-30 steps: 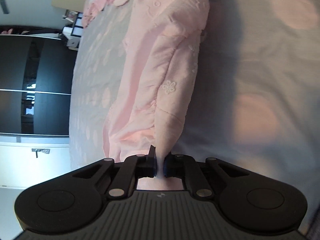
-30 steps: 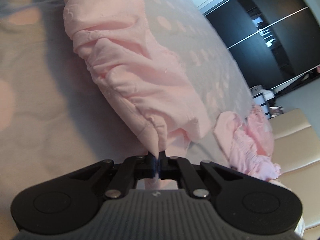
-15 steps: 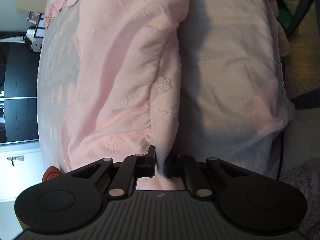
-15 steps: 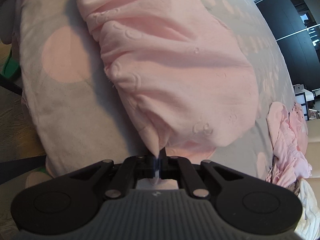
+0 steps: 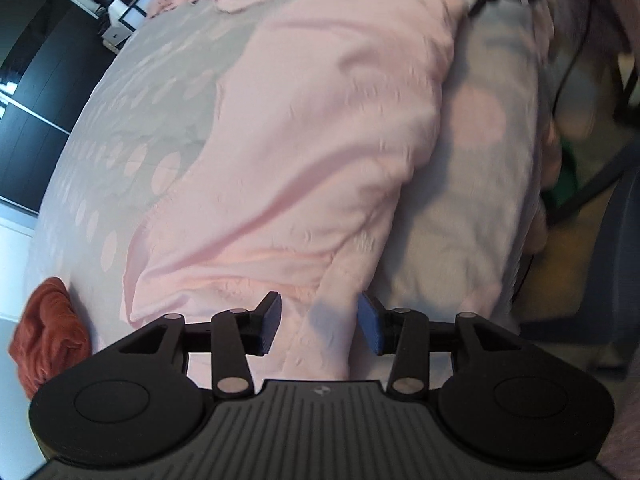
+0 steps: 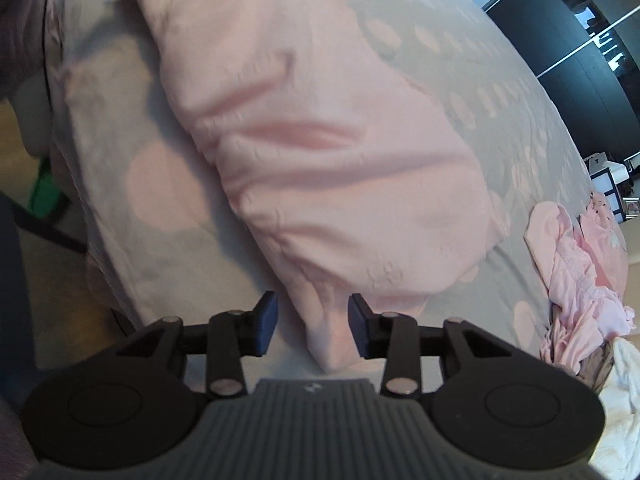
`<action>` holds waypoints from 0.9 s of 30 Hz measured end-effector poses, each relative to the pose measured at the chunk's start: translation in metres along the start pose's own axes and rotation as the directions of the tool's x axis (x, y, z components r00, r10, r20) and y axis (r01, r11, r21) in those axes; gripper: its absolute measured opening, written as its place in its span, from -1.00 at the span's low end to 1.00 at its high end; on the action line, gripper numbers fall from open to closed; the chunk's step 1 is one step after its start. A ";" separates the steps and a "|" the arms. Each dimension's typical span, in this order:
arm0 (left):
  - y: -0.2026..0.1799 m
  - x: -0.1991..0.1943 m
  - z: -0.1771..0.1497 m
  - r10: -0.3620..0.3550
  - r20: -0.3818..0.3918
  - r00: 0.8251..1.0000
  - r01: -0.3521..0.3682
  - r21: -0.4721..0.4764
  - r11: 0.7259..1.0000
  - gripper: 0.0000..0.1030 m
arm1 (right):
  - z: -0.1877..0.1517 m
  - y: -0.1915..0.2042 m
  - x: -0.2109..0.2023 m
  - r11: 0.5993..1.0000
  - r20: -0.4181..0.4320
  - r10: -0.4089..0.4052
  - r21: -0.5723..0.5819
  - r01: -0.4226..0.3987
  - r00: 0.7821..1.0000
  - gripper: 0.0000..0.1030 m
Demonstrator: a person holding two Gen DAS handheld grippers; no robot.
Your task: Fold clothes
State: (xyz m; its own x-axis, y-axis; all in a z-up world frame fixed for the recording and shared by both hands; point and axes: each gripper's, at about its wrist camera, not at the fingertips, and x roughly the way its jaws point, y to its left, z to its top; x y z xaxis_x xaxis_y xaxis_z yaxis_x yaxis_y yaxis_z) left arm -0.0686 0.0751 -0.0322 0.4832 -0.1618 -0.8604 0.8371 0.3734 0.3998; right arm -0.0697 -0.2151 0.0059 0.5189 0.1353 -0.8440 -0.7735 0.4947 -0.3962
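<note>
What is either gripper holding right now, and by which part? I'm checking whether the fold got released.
Nothing. Both the left gripper and right gripper are opening; the pink garment lies between their pads, unpinched.

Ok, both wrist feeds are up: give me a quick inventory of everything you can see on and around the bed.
pink garment: one, pale pink, spread on the bed, one corner lying between each gripper's pads.
bedspread: one, grey with pink dots, covering the bed.
pile of clothes: one heap, pink with some white, at the bed's edge, right in the right wrist view.
red cloth: one, rust red, bunched by the bed's edge, left in the left wrist view.
wardrobe: one, dark, beyond the bed.
left gripper: one, black with blue pads, jaws opening, off the fabric.
right gripper: one, same, jaws opening, off the fabric.
</note>
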 end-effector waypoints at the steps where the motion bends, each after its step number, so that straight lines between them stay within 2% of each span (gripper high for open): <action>1: 0.001 -0.005 0.004 -0.010 0.026 1.000 0.011 -0.035 0.999 -0.22 | 0.002 0.003 -0.008 1.000 0.035 0.004 0.021 -0.004 0.999 -0.21; 3: 0.003 -0.013 0.011 -0.026 0.082 0.996 0.035 -0.106 0.994 -0.22 | 0.011 -0.001 -0.016 0.997 0.102 0.007 0.074 -0.015 0.995 -0.40; 4: 0.006 -0.014 0.015 -0.029 0.108 0.994 0.044 -0.143 0.989 -0.22 | 0.017 -0.002 -0.018 0.994 0.132 0.011 0.102 -0.025 0.991 -0.66; 8: 0.029 -0.009 0.037 -0.006 0.215 0.977 0.074 -0.311 0.948 -0.22 | 0.034 -0.011 -0.020 0.954 0.221 0.029 0.286 -0.093 0.975 -0.68; 10: 0.037 0.003 0.045 -0.008 0.226 0.974 0.093 -0.371 0.924 -0.22 | 0.044 -0.019 -0.005 0.931 0.237 0.029 0.347 -0.113 0.971 -0.68; 13: 0.045 0.028 0.048 -0.049 0.200 0.979 0.129 -0.411 0.902 -0.22 | 0.054 -0.026 0.016 0.910 0.232 0.040 0.393 -0.131 0.972 -0.66; 15: 0.047 0.045 0.047 -0.074 0.165 0.983 0.138 -0.417 0.898 -0.23 | 0.055 -0.028 0.029 0.893 0.212 0.080 0.418 -0.165 0.974 -0.65; 17: 0.046 0.064 0.045 -0.091 0.127 0.988 0.136 -0.412 0.901 -0.23 | 0.055 -0.029 0.043 0.887 0.177 0.101 0.429 -0.169 0.979 -0.63; 20: 0.048 0.090 0.036 -0.126 0.076 0.989 0.147 -0.438 0.887 -0.23 | 0.051 -0.026 0.065 0.885 0.112 0.132 0.435 -0.168 0.985 -0.62; 21: 0.049 0.095 0.033 -0.134 0.080 0.988 0.156 -0.451 0.879 -0.22 | 0.049 -0.026 0.073 0.882 0.092 0.146 0.440 -0.172 0.985 -0.62; 24: 0.052 0.097 0.029 -0.135 0.096 0.986 0.164 -0.467 0.869 -0.21 | 0.044 -0.027 0.080 0.872 0.109 0.162 0.450 -0.194 0.981 -0.62; 27: 0.050 0.088 0.031 -0.109 0.104 0.989 0.146 -0.466 0.873 -0.21 | 0.042 -0.031 0.075 0.861 0.130 0.155 0.468 -0.198 0.979 -0.62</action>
State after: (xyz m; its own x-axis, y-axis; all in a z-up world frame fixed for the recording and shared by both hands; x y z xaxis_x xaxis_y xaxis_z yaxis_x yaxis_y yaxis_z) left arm 0.0241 0.0516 -0.0784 0.4127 -0.2955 -0.8616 0.6809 0.7284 0.0763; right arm 0.0085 -0.1840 -0.0294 0.4357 0.3207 -0.8410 -0.5987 0.8009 -0.0048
